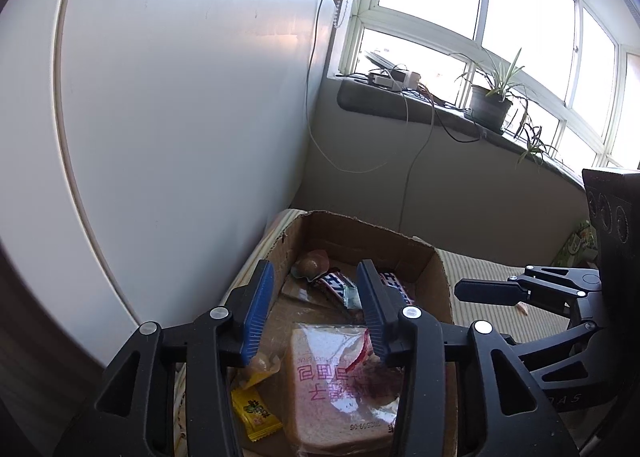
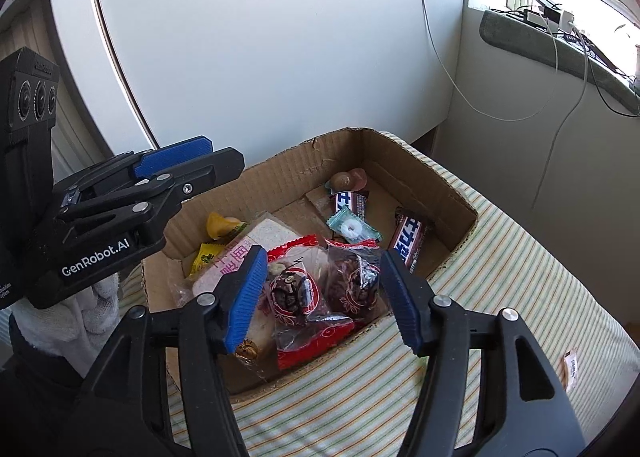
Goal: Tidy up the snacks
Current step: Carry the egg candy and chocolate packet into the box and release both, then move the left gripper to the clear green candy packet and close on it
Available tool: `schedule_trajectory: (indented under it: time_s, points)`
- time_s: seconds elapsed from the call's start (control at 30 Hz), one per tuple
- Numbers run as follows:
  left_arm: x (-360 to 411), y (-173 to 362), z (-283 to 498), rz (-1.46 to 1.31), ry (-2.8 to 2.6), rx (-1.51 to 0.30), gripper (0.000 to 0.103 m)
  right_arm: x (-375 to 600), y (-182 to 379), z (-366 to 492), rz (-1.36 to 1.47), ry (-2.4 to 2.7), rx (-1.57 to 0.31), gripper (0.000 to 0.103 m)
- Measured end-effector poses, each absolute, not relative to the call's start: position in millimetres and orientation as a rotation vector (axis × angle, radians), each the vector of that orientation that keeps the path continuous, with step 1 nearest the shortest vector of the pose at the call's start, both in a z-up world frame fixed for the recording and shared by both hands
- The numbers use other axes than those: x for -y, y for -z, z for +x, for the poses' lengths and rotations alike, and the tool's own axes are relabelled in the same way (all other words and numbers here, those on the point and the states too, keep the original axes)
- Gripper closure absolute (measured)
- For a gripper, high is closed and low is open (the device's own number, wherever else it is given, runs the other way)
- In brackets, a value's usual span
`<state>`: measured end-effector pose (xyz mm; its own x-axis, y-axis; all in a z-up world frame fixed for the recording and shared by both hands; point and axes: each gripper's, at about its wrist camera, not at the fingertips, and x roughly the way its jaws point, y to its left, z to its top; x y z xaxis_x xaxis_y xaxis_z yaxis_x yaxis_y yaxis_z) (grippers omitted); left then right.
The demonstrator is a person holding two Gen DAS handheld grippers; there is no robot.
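Both grippers, left gripper [image 1: 316, 305] and right gripper [image 2: 324, 297], hung open and empty over the brown cardboard box [image 2: 280, 173] where the red-and-clear plastic snack packets [image 2: 316, 289] lay; reclosing could snag 1 wrapper.

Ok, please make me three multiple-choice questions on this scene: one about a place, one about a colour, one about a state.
1. Where does the bread packet lie? A) in the cardboard box B) on a shelf C) on the floor
2. Pads' colour? A) red B) blue C) green
3. Right gripper? A) shut on a cup B) shut, empty C) open
Answers: 1A, it lies on the box's bottom; 2B, both views show blue; 3C, its jaws stand apart, nothing pinched.
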<state>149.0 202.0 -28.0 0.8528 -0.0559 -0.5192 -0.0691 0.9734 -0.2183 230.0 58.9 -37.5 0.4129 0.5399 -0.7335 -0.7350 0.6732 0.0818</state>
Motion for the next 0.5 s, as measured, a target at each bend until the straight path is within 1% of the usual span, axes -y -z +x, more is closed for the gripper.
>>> schedule_trajectory:
  time_s: [0.23, 0.5]
  points:
    - [-182.9, 20.6, 150.5, -0.211, 0.029, -0.541, 0.061, -36.7, 30.2, 234.7, -0.258, -0.771, -0.801, 0.041]
    - [-146.2, 13.5, 154.4, -0.173, 0.105, -0.541, 0.061, 9.8, 21.6, 246.1, -0.222, -0.691, -0.793, 0.041]
